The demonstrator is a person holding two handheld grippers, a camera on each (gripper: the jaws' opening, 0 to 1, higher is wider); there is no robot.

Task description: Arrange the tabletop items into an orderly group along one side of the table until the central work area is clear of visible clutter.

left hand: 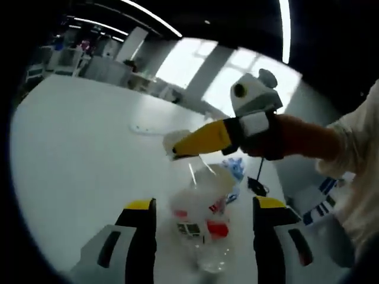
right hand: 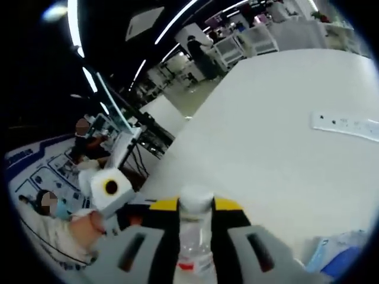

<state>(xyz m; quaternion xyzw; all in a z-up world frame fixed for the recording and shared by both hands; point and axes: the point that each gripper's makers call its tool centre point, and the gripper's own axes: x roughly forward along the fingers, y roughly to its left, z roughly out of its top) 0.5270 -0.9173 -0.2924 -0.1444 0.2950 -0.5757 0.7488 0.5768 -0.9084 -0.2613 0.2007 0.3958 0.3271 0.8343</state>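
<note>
A clear plastic bottle point(left hand: 201, 222) with a red and white label and a white cap point(right hand: 196, 199) hangs tilted over the white table point(left hand: 77, 154). My right gripper point(right hand: 196, 208) is shut on its neck just under the cap. In the left gripper view the right gripper point(left hand: 179, 148) comes in from the right, held by a person's hand. My left gripper point(left hand: 206, 236) stands open, its yellow-tipped jaws on either side of the bottle's body with a gap on each side. In the right gripper view the left gripper point(right hand: 111, 192) shows at lower left.
A white power strip point(right hand: 346, 124) lies flat farther out on the table, also seen as the power strip point(left hand: 148, 128). A blue and white packet point(right hand: 337, 251) lies close beside the bottle, the same packet point(left hand: 235, 170). Desks, chairs and people stand beyond the table edge.
</note>
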